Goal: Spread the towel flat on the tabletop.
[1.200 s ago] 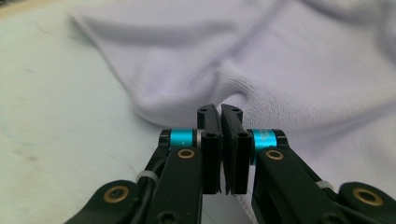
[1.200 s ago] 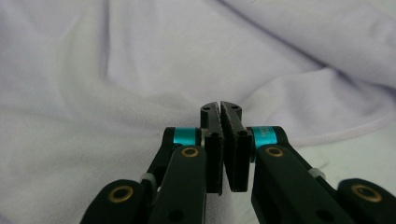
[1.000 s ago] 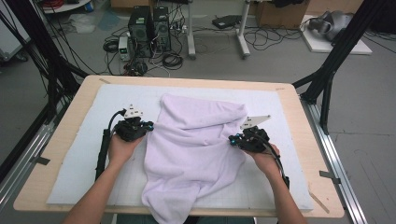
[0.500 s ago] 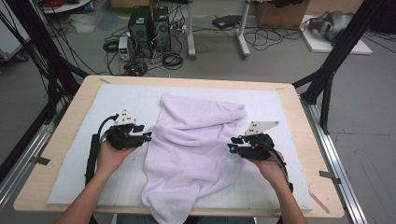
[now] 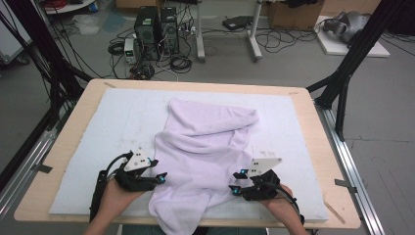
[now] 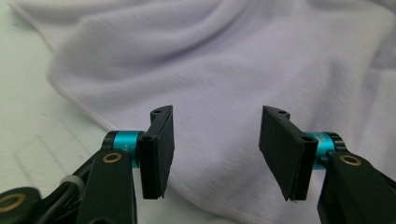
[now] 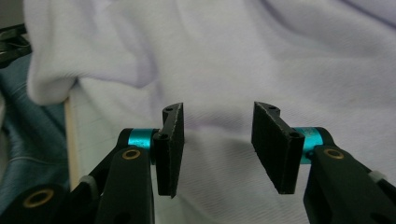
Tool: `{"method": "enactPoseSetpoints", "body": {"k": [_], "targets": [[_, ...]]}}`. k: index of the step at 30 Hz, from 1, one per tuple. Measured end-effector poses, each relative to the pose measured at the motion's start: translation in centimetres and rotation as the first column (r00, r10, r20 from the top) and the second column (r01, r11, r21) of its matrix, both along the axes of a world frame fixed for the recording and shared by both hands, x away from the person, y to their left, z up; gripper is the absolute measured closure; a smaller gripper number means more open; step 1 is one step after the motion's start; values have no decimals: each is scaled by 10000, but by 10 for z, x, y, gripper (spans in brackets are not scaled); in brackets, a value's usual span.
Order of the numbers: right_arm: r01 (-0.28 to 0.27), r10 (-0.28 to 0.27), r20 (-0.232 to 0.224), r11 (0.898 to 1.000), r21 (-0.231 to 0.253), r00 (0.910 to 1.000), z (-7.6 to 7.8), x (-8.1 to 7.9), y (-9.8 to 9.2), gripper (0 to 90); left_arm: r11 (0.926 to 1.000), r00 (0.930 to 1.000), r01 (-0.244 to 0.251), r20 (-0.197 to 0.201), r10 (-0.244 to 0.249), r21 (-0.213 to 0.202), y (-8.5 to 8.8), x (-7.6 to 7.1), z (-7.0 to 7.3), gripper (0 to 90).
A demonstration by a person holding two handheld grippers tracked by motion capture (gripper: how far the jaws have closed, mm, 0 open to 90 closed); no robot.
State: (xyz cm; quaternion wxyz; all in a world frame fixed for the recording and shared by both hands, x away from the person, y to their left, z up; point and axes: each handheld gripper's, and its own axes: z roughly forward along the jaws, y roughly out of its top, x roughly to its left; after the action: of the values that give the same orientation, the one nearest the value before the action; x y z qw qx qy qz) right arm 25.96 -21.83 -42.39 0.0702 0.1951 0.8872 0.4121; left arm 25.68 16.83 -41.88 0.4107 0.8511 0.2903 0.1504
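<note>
Two grippers: both sit at the near end of the cloth, one on each side of it.
Cloth: a pale lilac towel-like cloth (image 5: pixel 205 156) lies crumpled down the middle of the white mat (image 5: pixel 98 122); its far end is bunched into a thick fold, and its near end runs over the mat's near edge, where it is cut off by the bottom of the high view.
Left gripper: the left gripper (image 5: pixel 159 177) is just beside the cloth's left edge, jaws pointing at it; they have just been opening and stand apart, with nothing pressed between them.
Left gripper view: the left gripper (image 6: pixel 215 144) has bare space between its pads, with the cloth's hemmed edge (image 6: pixel 93 116) beyond them; whether the jaw tips touch the fabric cannot be told.
Right gripper: the right gripper (image 5: pixel 235 183) is at the cloth's right edge, its jaws likewise just opened and apart, clamping nothing.
Right gripper view: the right gripper (image 7: pixel 217 140) looks across blurred cloth folds (image 7: pixel 280 56); a strip of the wooden table edge (image 7: pixel 71 140) and blue fabric (image 7: pixel 28 140) show beside the cloth's overhanging corner.
Hands: the left hand (image 5: pixel 117 193) and right hand (image 5: pixel 279 203) are partly covered by the gripper bodies and cables, and the forearms are cut off at the frame's bottom.
</note>
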Motion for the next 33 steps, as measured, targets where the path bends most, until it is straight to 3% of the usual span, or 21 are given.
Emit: {"method": "enactPoseSetpoints", "body": {"k": [3,8,11,13,16,18,21,25,30,33], "targets": [[-123,123,-101,9999,20,9999,-5,-6,-1,534,9987,9985,502,-228,-499,127,-4,-11,-7,484],[-82,78,-269,9999,-123,9996,-13,-8,-2,555,9909,9942,1017,-452,-980,879,-12,-15,-17,532],[-52,44,-185,9990,-436,9998,-19,-9,3,662,9878,9897,1371,-508,-1336,734,-12,-16,-21,669],[2,-7,-131,9993,-385,9999,-19,-8,3,758,9848,9876,1543,-395,-1516,790,-13,-17,-21,825],[-124,109,-324,9988,-472,9994,-16,-5,3,804,9826,9871,1590,-337,-1565,962,-15,-17,-19,881],[-237,224,-236,9981,-566,9995,-8,-4,4,808,9852,9891,1467,-272,-1448,889,-12,-13,-16,884],[-124,128,140,9995,-283,9998,12,2,4,810,9938,9950,1001,-67,-999,479,-5,-4,-7,884],[247,-224,534,9987,-437,9983,33,21,8,810,9994,9987,289,411,-297,184,-2,14,7,885],[730,-702,413,9950,-685,9967,36,56,21,809,9973,9970,-587,533,564,434,2,48,10,885],[968,-962,118,9924,-762,9953,31,76,27,808,9933,9944,-1059,54,1058,455,7,70,2,885]]}}
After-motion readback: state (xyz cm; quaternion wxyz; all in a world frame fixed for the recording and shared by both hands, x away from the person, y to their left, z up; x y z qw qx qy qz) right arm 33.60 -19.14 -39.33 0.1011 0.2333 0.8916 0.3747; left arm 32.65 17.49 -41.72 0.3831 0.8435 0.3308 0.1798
